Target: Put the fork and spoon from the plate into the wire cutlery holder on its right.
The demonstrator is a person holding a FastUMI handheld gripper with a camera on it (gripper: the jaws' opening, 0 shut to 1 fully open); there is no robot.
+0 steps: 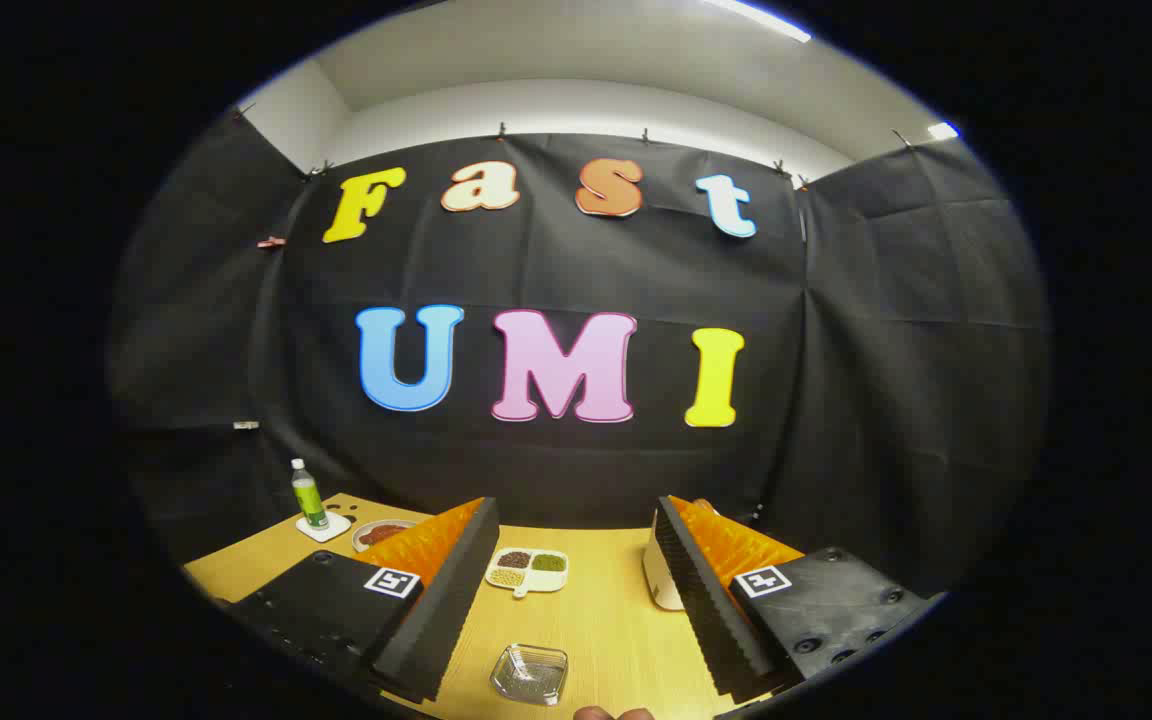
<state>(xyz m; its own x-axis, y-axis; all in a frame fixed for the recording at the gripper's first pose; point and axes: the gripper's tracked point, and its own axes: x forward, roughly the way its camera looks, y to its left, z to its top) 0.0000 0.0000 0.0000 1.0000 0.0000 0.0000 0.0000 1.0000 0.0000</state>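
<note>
My gripper [573, 515] is held high over a wooden table [616, 620], open, with a wide gap and nothing between the fingers. Low in that gap a small clear square glass dish [530, 673] lies on the table. Farther ahead, also in the gap, is a white divided dish [528, 570] with three fillings. A small round plate [379, 533] with something reddish peeks out from behind the left finger [441, 600]. Close against the right finger [711, 600] stands a white object [660, 580], mostly hidden, and I cannot tell what it is.
A green bottle [308, 497] stands on a white coaster [324, 527] at the table's far left corner. The black cloth wall rises right behind the table's far edge. A bit of a person's hand [614, 714] shows just below the glass dish.
</note>
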